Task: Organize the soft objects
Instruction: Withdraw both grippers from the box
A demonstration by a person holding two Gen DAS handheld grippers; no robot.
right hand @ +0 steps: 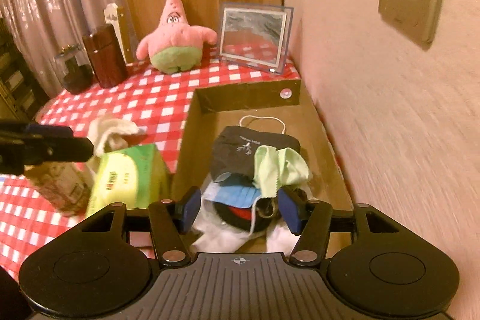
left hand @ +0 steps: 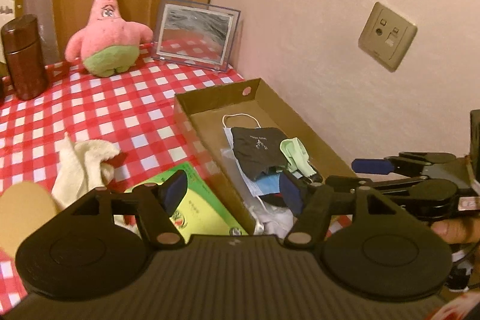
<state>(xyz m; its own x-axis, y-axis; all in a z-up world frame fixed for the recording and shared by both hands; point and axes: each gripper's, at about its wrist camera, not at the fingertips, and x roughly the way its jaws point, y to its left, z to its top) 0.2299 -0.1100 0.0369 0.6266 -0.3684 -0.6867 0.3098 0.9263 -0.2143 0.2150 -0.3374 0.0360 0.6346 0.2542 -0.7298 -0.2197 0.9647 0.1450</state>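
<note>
Below right gripper (right hand: pixel 240 207): pale-green cloth (right hand: pixel 277 167).

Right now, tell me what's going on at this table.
A person is sorting soft things into a cardboard box with a claw in each hand. Both the left claw and the right claw are open and empty above the near end of the box. A black cloth, a light green cloth and a blue face mask lie piled inside. A cream cloth and a pink starfish plush sit outside on the checkered tablecloth.
</note>
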